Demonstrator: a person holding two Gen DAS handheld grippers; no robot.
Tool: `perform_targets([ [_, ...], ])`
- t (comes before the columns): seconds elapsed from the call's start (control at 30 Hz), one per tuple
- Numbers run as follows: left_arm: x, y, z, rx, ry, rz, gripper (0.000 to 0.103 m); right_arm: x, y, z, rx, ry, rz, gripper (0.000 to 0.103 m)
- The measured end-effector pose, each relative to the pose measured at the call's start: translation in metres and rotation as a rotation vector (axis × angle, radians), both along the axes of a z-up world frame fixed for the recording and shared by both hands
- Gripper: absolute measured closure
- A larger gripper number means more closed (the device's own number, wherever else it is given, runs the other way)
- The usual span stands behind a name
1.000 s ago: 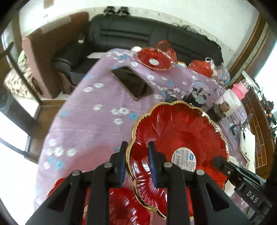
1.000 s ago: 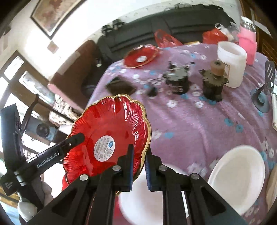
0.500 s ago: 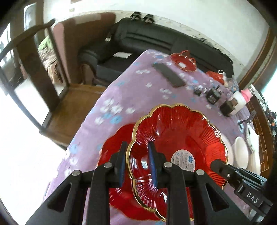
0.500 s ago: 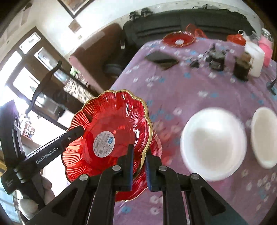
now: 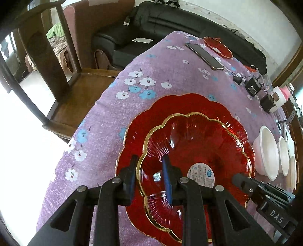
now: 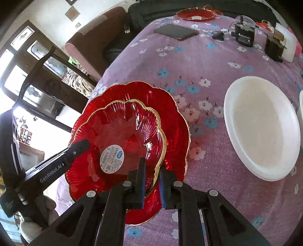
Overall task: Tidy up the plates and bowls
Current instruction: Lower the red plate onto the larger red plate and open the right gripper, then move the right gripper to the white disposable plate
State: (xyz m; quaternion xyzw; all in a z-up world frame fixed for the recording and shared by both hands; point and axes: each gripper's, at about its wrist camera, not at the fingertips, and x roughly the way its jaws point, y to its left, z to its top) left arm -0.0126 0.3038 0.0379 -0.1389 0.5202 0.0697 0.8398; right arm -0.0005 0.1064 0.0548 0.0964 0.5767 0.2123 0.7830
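Note:
A red gold-rimmed scalloped plate with a round label [image 5: 197,143] [image 6: 121,130] is held by both grippers just over a larger red plate [image 5: 144,121] [image 6: 176,117] that lies on the purple flowered tablecloth [image 5: 151,75]. My left gripper [image 5: 150,177] is shut on the held plate's left rim. My right gripper [image 6: 152,178] is shut on its right rim. Each gripper's fingers show in the other's view. Whether the held plate touches the lower one is unclear.
White bowls [image 5: 266,151] stand to the right, and a white plate [image 6: 261,126] lies there. A phone [image 5: 204,55] [image 6: 176,31], a small red dish [image 5: 217,47] [image 6: 196,14], black gadgets [image 6: 244,36] and a white jar [image 5: 280,96] lie farther back. A wooden chair [image 5: 56,75] stands left of the table.
Both grippers have carried the red plate back and down over the larger red plate near the table's front edge. Their hold is unchanged.

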Motion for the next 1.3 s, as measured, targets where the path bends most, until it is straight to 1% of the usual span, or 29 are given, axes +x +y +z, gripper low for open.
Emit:
perform_targets([
  [0.07, 0.0, 0.0, 0.0, -0.011, -0.003, 0.001, 0.073, 0.002, -0.001, -0.002, 0.006, 0.003, -0.004, 0.088],
  [0.13, 0.0, 0.0, 0.0, -0.042, 0.001, -0.005, 0.064, 0.0, 0.0, -0.001, -0.006, -0.001, -0.002, 0.088],
  [0.27, -0.003, -0.003, 0.004, -0.047, 0.01, -0.014, 0.058, 0.001, 0.0, -0.001, 0.002, -0.003, -0.008, 0.088],
  [0.33, -0.005, -0.005, 0.008, -0.044, 0.004, -0.026, 0.051, 0.0, -0.001, -0.001, 0.002, -0.013, -0.012, 0.088],
  [0.43, -0.01, -0.01, 0.018, -0.013, -0.033, -0.039, 0.043, -0.004, 0.0, 0.003, -0.015, -0.051, -0.01, 0.086],
  [0.47, -0.013, -0.01, 0.024, -0.006, -0.055, -0.039, 0.042, -0.007, 0.001, 0.005, -0.023, -0.065, -0.006, 0.084],
  [0.5, -0.014, -0.008, 0.028, -0.004, -0.07, -0.038, 0.036, -0.011, 0.001, 0.009, -0.039, -0.092, -0.004, 0.079],
  [0.57, -0.017, -0.003, 0.037, -0.016, -0.104, -0.02, 0.03, -0.016, 0.002, 0.017, -0.065, -0.14, -0.002, 0.075],
  [0.7, -0.025, 0.012, 0.048, -0.068, -0.141, 0.022, 0.03, -0.024, -0.007, 0.036, -0.045, -0.201, -0.023, 0.061],
  [0.77, -0.032, 0.018, 0.053, -0.095, -0.162, 0.044, 0.029, -0.03, -0.013, 0.045, -0.038, -0.23, -0.03, 0.056],
  [0.9, -0.048, 0.017, 0.064, -0.108, -0.211, 0.063, 0.029, -0.046, -0.031, 0.067, -0.034, -0.293, -0.051, 0.055],
  [1.0, -0.064, 0.006, 0.08, -0.07, -0.282, 0.052, 0.029, -0.059, -0.05, 0.084, -0.032, -0.351, -0.08, 0.055],
  [1.1, -0.08, -0.014, 0.105, -0.002, -0.369, 0.028, 0.029, -0.074, -0.071, 0.103, -0.051, -0.428, -0.123, 0.054],
  [1.13, -0.087, -0.024, 0.116, 0.031, -0.412, 0.014, 0.029, -0.081, -0.08, 0.109, -0.063, -0.463, -0.145, 0.051],
  [1.17, -0.093, -0.033, 0.125, 0.059, -0.443, 0.004, 0.029, -0.088, -0.089, 0.116, -0.081, -0.502, -0.171, 0.045],
  [1.2, -0.099, -0.042, 0.133, 0.092, -0.475, -0.006, 0.025, -0.096, -0.101, 0.122, -0.097, -0.552, -0.199, 0.04],
  [1.23, -0.108, -0.055, 0.144, 0.134, -0.518, -0.019, 0.017, -0.103, -0.111, 0.127, -0.105, -0.591, -0.223, 0.028],
  [1.27, -0.114, -0.064, 0.151, 0.158, -0.548, -0.028, 0.013, -0.109, -0.123, 0.131, -0.114, -0.629, -0.25, 0.019],
  [1.3, -0.122, -0.076, 0.16, 0.186, -0.585, -0.038, 0.008, -0.116, -0.136, 0.136, -0.123, -0.653, -0.272, 0.016],
])
